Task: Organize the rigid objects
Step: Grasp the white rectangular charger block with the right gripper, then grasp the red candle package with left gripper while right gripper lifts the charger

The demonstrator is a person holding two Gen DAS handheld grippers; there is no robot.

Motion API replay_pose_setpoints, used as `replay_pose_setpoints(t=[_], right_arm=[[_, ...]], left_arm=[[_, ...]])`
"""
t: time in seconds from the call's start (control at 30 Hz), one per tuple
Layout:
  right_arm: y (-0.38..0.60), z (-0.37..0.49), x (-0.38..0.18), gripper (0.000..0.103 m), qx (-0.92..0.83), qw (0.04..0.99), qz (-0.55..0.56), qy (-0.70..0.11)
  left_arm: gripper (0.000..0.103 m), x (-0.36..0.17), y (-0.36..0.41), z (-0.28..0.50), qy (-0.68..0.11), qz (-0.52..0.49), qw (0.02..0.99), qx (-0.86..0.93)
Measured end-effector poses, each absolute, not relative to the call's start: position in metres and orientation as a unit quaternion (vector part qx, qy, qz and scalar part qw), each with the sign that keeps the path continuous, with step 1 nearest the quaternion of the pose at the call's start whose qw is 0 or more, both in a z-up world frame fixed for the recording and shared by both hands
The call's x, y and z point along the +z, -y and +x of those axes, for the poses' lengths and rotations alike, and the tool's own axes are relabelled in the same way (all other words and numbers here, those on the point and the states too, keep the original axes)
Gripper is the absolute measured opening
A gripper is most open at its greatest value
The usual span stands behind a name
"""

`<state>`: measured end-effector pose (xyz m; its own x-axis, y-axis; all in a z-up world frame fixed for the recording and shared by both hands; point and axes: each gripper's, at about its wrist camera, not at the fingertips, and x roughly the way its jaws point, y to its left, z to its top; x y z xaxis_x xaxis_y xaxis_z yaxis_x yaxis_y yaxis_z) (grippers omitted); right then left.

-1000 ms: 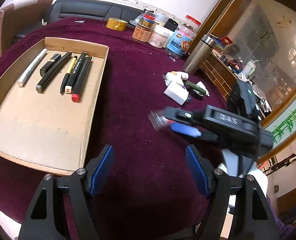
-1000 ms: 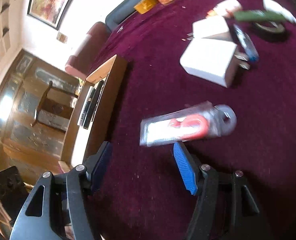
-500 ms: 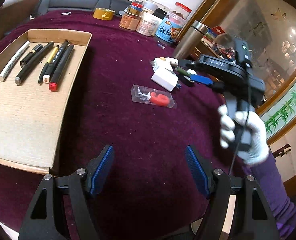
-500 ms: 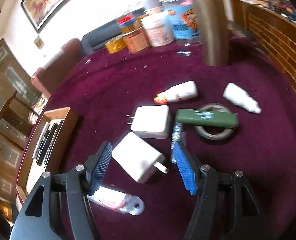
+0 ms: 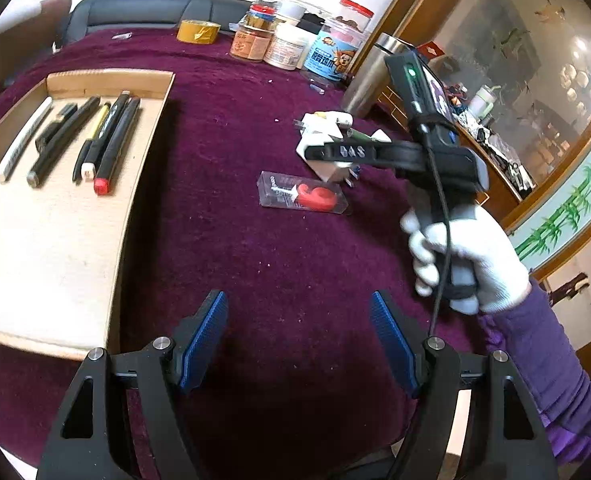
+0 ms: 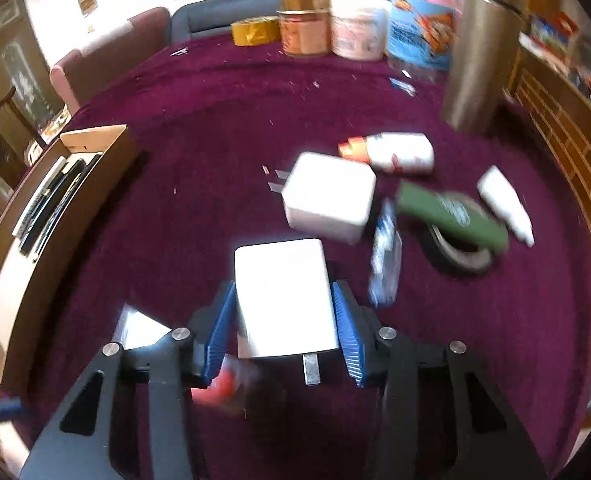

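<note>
Here the right gripper (image 6: 282, 326) points steeply down at the table, its jaws closing around a white plug adapter (image 6: 283, 296); the blue ribbed pads (image 6: 219, 326) stand at its two flat sides, and contact cannot be confirmed through the blur. The adapter's metal prong points back toward the gripper body. A white-gloved hand (image 5: 465, 258) grips the handle. The left gripper (image 5: 297, 340) hangs tilted down, jaws apart and empty, over bare purple cloth (image 5: 279, 264). Left of it lies a shallow cardboard tray (image 5: 55, 240) holding pens (image 5: 115, 140) along its far end, the near part free. Ahead of the right gripper sit a second adapter (image 6: 329, 200), a green case (image 6: 451, 214) and a tape ring (image 6: 461, 254), closely grouped. A clear packet (image 5: 301, 196) with a red hook lies just behind.
</note>
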<state>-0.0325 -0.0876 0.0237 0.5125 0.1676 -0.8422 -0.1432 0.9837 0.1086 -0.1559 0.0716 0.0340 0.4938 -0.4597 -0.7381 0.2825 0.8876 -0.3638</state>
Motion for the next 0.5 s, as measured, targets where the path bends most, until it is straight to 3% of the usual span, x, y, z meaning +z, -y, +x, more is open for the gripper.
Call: replay_pose_setpoints(t=[0.27,0.5], right_arm=[[0.155,-0.086,0.019,0.048,0.085,0.866,0.091,-0.485],[0.163,-0.094,0.018,0.048,0.097,0.867,0.113,-0.475]], left_arm=[[0.068,0.061,-0.025,-0.13,-0.411,0.071,0.876,-0.243],[0.068,0.029,0.049,-0.069,-0.408,0.247,0.823,-0.31]])
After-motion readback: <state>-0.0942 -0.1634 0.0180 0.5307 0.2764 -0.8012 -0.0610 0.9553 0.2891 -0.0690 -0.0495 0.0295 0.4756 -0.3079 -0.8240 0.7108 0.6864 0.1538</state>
